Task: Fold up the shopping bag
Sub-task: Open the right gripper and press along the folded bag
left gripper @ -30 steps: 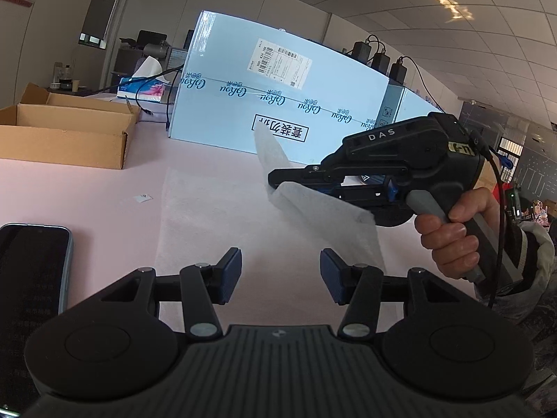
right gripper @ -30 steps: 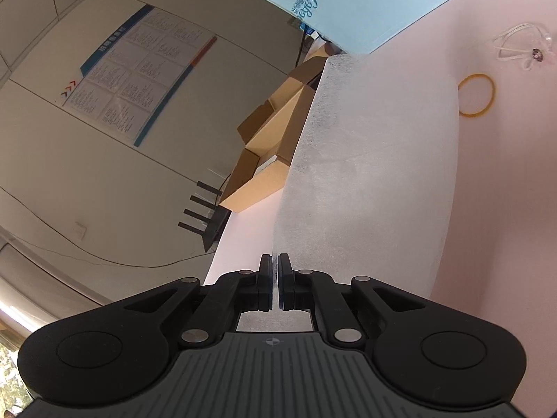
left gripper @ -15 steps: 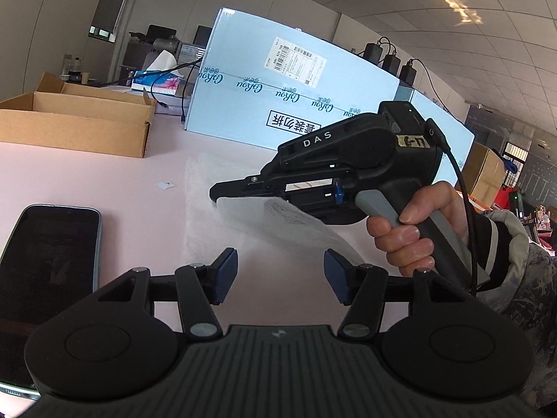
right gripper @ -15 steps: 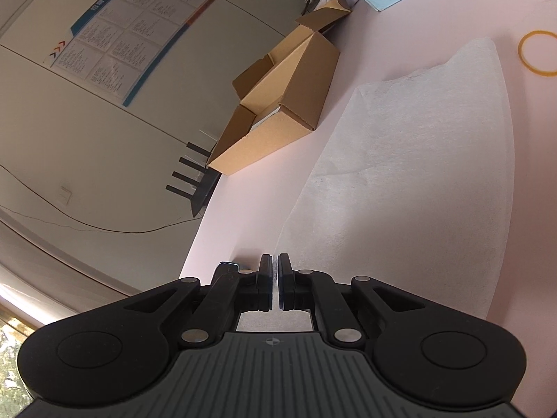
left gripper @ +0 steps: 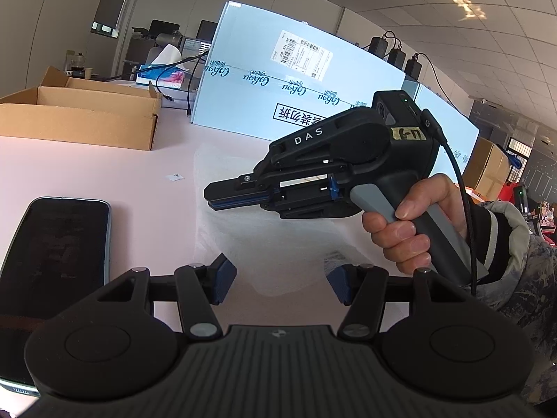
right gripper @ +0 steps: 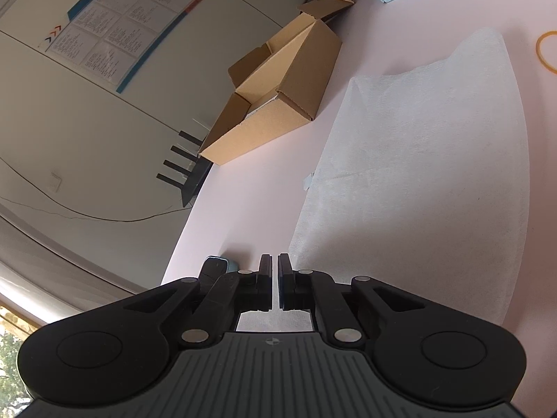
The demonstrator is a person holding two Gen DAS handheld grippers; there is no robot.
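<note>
The white non-woven shopping bag [left gripper: 268,244] lies flat on the pink table [left gripper: 146,188], folded over on itself [right gripper: 417,181]. My left gripper [left gripper: 282,278] hovers open at the bag's near edge, with nothing between its blue pads [left gripper: 222,275]. My right gripper [left gripper: 209,198], held by a hand [left gripper: 407,230], reaches in from the right and sits low over the bag's left part. In the right wrist view its jaws [right gripper: 275,261] are opening: a narrow gap shows between the pads, and I see no fabric in it. The bag's edge runs just right of the fingertips.
A dark phone [left gripper: 55,261] lies left of the bag. An open cardboard box [left gripper: 80,118] stands at the back left, a big light-blue carton [left gripper: 296,87] behind the bag. A yellow rubber band [right gripper: 546,52] and a small paper scrap [left gripper: 174,176] rest on the table.
The right gripper swung left and down with the lifted bag flap, and the flap now lies flat. Its jaws have parted a little. The left gripper barely moved.
</note>
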